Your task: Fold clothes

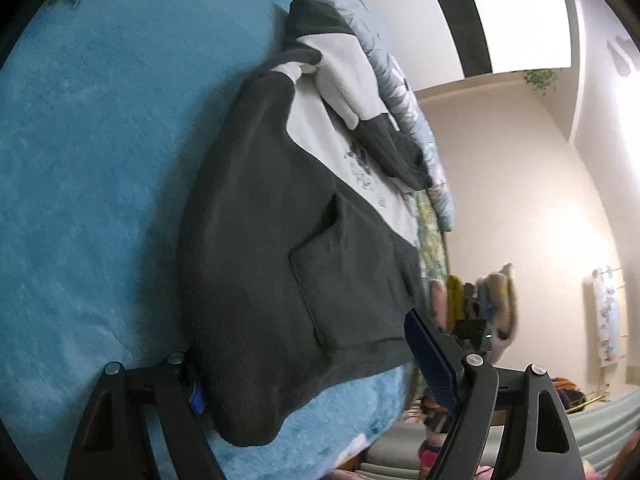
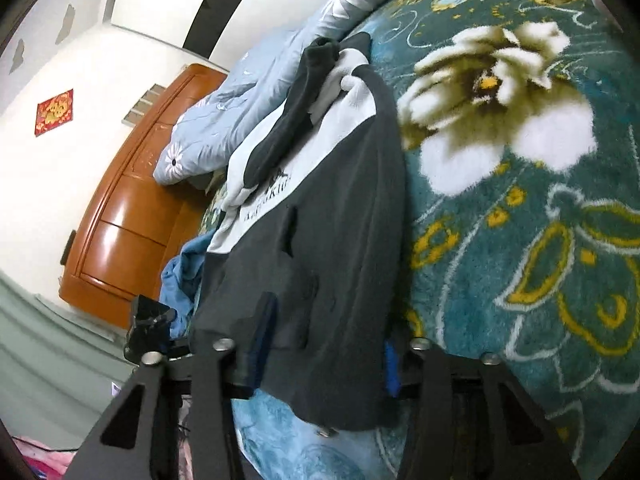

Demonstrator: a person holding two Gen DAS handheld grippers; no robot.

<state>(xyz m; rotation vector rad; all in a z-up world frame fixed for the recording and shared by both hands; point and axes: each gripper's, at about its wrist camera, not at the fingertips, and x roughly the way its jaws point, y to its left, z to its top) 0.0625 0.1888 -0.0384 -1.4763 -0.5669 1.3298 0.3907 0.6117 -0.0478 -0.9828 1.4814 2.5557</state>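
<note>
A dark grey and white hoodie (image 1: 260,240) lies flat on a fluffy teal blanket (image 1: 80,160), its hem toward me and a front pocket (image 1: 348,280) showing. My left gripper (image 1: 314,380) is open wide, its blue-padded fingers (image 1: 432,364) standing on either side of the hem's corner. In the right wrist view the same hoodie (image 2: 340,220) runs away from me, one sleeve folded across its white chest. My right gripper (image 2: 326,358) is open, and the hem's other corner hangs between its fingers (image 2: 260,344).
A light blue flowered quilt (image 2: 240,112) is bunched behind the hoodie's hood end. The floral teal blanket (image 2: 520,240) spreads to the right. A wooden headboard (image 2: 120,220) stands at the left, with a crumpled blue cloth (image 2: 180,280) near the bed's edge.
</note>
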